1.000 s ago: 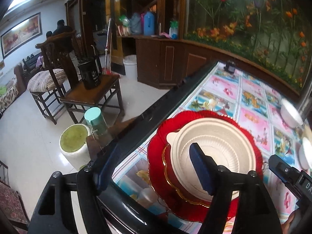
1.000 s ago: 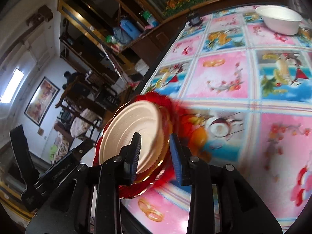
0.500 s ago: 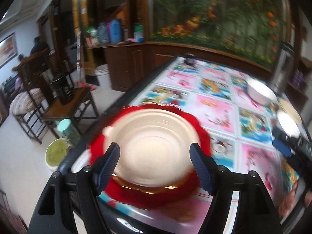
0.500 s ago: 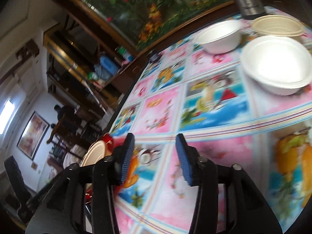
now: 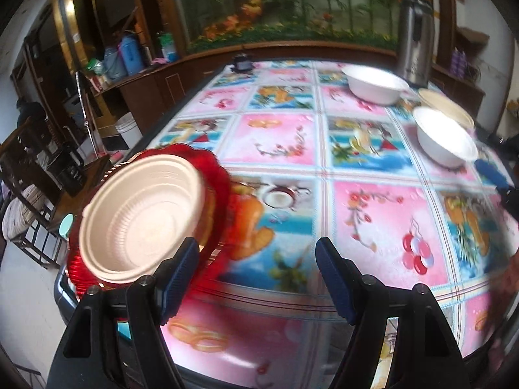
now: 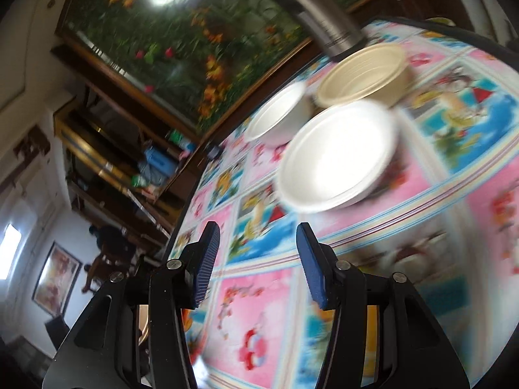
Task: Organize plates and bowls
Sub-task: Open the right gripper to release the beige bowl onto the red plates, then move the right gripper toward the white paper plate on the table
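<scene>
In the left wrist view, the left gripper (image 5: 258, 265) hangs over the near edge of the table (image 5: 292, 149) with its jaws spread wide and nothing between them, only the patterned cloth. Just beyond and to the left of the left jaw sits a cream bowl (image 5: 142, 217), stacked on a red plate (image 5: 217, 175) at the table's near left corner; the bowl's rim lies close beside the left pad but apart from it. Far ahead and to the right of the jaws stand three more bowls: a white bowl (image 5: 373, 84) at the back, a second white bowl (image 5: 446, 142) nearer, and a cream bowl (image 5: 444, 107) between and behind them. A steel flask (image 5: 415, 39) rises behind these.

In the right wrist view, blurred by motion, the right gripper (image 6: 256, 259) has its jaws parted; they have just been opening, and nothing sits between them. Ahead of the jaws and slightly right is a white bowl (image 6: 337, 159), near but not touching. Behind it are another white bowl (image 6: 279, 116) and a cream bowl (image 6: 363, 74), with the flask (image 6: 324, 22) beyond.
</scene>
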The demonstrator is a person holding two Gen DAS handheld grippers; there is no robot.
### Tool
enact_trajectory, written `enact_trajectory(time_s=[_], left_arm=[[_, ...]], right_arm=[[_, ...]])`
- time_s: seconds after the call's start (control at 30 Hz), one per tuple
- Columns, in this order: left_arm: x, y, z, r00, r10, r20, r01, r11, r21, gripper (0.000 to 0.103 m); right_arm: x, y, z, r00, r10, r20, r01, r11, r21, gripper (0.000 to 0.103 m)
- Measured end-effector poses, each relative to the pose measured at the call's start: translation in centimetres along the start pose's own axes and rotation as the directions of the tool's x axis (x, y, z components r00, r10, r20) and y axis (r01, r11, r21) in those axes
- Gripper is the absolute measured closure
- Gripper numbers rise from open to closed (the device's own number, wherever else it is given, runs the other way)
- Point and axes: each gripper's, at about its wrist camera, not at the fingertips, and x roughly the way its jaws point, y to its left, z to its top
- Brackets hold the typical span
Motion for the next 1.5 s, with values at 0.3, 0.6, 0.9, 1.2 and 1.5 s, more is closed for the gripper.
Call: enact_trajectory(time_s=[0.3,0.6,0.9,1.2,1.5], left_arm=[[0.3,-2.6,0.0,1.0,0.001,-0.007,0.0,0.997,0.083,0.024],[0.6,-5.7,0.5,0.999,-0.031,-0.011,0.032,0.987,0.157,0.024],[-0.5,-8.3,2.3,0.996,-0.069,0.056,0.056,0.975,0.215,0.024],[-0.4,-9.8,4.7,0.993,-0.087,0.081,0.065,0.967,0.247,0.024],[0.8,-11.0,7.7,0.992,-0.083,0.097,0.056,0.964,0.259,0.024]], right_arm=[[-3.6,-5.1,2.5,0.996,-0.014,0.085,-0.001,0.984,0.175,0.051],[-3.0,-4.8,2.6,0.998,-0.003,0.056,-0.006,0.986,0.167,0.051],[-2.7,-5.0,3.0,0.999,0.003,0.054,-0.012,0.985,0.171,0.051],[-3.8,-4.9,5.3,0.995,-0.064,0.082,0.056,0.994,0.095,0.051],[-2.3,-3.8,11.3,0.991,-0.133,0.002,0.132,0.985,-0.11,0.051]])
